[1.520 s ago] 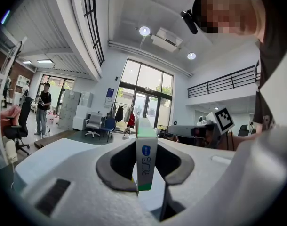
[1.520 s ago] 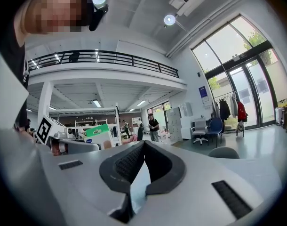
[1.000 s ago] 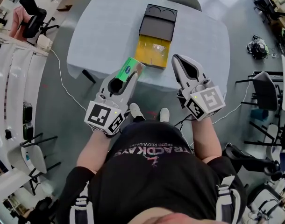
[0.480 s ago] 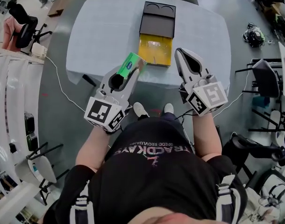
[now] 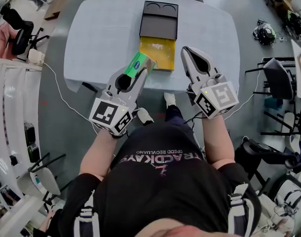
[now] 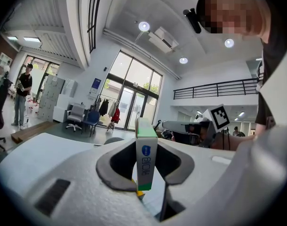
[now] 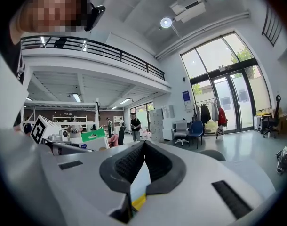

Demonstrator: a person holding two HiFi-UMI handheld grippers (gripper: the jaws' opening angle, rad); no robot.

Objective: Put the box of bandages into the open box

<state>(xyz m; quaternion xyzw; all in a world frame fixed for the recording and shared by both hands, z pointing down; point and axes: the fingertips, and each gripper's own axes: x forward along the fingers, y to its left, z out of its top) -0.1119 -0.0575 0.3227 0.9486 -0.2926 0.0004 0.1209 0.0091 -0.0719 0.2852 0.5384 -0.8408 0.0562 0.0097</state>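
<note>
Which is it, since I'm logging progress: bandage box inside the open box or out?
Out: left gripper holds the bandage box beside the open box, not inside.

Bright, even light from tall windows (image 7: 214, 65) and round ceiling lamps (image 6: 143, 26); lamps glare white; heavy fisheye bending toward the edges; black corners in both gripper views; head view sharp.

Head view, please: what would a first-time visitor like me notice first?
The green-and-white box of bandages, pinched in the jaws of the left gripper over the near edge of the pale table, stands out. Just beyond lies the open box, yellow inside with a black lid behind; the right gripper beside it has its jaws shut, empty.
</note>
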